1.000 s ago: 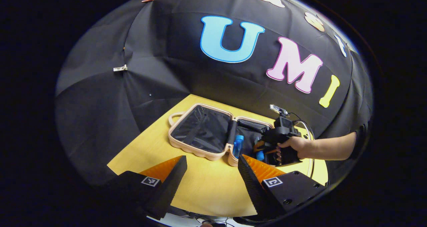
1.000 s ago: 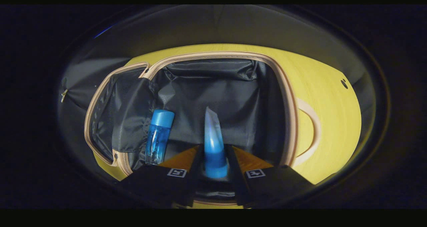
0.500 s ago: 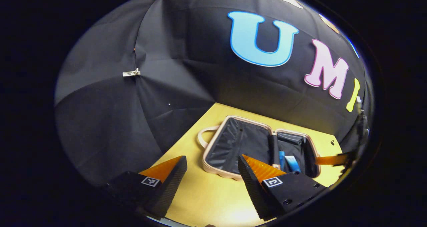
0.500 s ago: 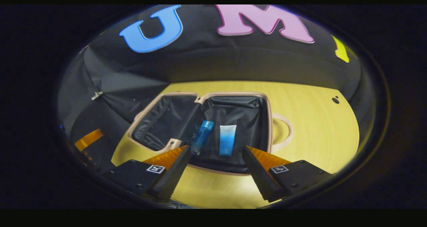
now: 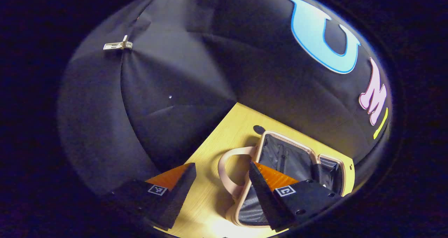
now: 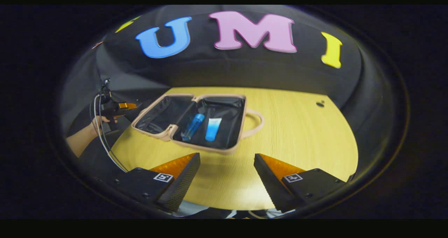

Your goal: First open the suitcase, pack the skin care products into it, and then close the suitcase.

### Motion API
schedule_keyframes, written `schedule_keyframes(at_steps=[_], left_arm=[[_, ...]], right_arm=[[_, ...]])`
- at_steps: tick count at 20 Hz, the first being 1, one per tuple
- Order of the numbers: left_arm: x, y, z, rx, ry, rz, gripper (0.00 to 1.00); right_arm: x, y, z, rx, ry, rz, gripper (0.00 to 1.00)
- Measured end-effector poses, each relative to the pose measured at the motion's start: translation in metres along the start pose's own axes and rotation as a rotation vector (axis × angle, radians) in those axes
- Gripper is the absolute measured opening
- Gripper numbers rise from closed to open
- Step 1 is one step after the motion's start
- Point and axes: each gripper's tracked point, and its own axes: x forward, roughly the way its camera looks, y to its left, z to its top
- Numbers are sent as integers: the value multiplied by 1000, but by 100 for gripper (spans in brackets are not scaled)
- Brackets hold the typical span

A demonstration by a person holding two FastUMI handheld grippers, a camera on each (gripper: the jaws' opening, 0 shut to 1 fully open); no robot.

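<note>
I see a yellow wooden bench with a small dark hole near its far edge. On it lies one open suitcase, its two halves flat, handles outward.

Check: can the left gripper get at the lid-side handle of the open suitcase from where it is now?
Probably yes. The left gripper is open, with the handle in the gap between its fingers and nothing between them. The suitcase lies open flat on the table, bottle and tube inside.
</note>
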Motion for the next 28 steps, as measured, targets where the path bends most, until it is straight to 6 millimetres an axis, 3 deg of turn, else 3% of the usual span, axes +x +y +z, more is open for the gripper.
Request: schedule_keyframes(at_steps=[2,4,5,7,8,9,11,12,13,16,18,21,23,25,28], left_arm=[[31,5,-8,-63,47,-11,95],[45,-2,-13,-163,87,-88,94],[50,-3,-17,-195,115,-103,87],[63,-4,-27,-238,165,-120,83],[69,-7,-33,-265,196,-129,72],[70,-9,-38,-300,225,-131,72],[68,-10,-42,-342,238,-111,31],[69,-11,-40,-337,223,-118,20],[65,-15,-31,-330,198,-131,19],[45,-28,-9,-235,145,-140,8],[22,-40,14,-138,100,-129,6],[-41,-66,71,-13,7,-149,6],[-89,-104,101,38,-47,-199,6],[-131,-152,118,85,-74,-239,6],[-182,-241,107,134,-100,-304,6]], right_arm=[[-5,0,-10,50,24,-2,98],[-8,-3,-23,18,55,-12,98],[-7,-4,-25,-9,65,-13,98],[-7,-10,-34,-16,112,-20,98],[-6,-12,-34,-2,116,-24,98],[-5,-16,-32,16,114,-29,98],[-2,-19,-36,47,124,-29,98],[-2,-21,-40,55,134,-30,98],[-3,-24,-41,64,136,-30,98],[-4,-32,-43,88,134,-36,98],[-5,-32,-42,112,140,-17,98],[-4,-25,-24,150,111,34,98],[-4,-27,-7,143,86,59,98],[-6,-39,13,128,42,70,98],[-13,-70,41,103,-34,70,98]])
